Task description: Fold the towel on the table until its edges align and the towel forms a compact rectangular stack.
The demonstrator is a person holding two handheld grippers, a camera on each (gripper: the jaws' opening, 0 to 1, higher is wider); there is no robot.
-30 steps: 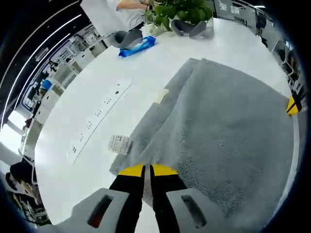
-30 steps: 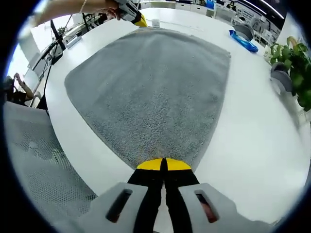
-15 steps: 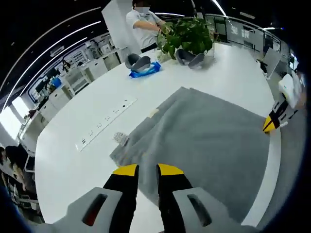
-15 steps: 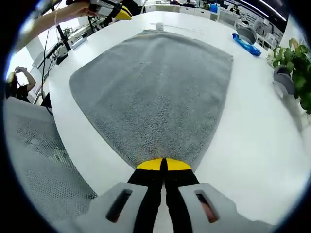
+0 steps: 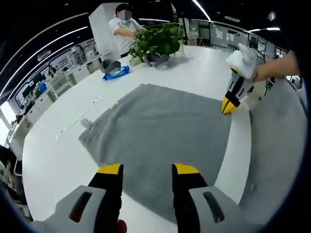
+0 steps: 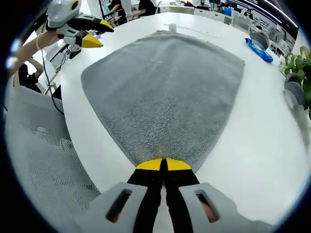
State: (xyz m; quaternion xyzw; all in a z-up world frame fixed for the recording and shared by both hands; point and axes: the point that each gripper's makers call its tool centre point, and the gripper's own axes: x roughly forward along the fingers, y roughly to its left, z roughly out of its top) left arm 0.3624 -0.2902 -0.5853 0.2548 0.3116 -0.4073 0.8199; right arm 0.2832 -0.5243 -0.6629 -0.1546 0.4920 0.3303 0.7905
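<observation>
While the broad white round-edged counter (image 6: 252, 145) carries the grey terry-cloth towel (image 6: 170, 92) lying flat and already doubled on it, the fold looks only part done, with a further halving needed for a compact stack. The right hand-held gripper (image 6: 162, 165) has its yellow-tipped jaws pressed together on the towel's near corner, whereas the left hand-held gripper (image 5: 147, 170) hangs above the cloth with jaws apart, so next it must pinch the neighbouring corner
</observation>
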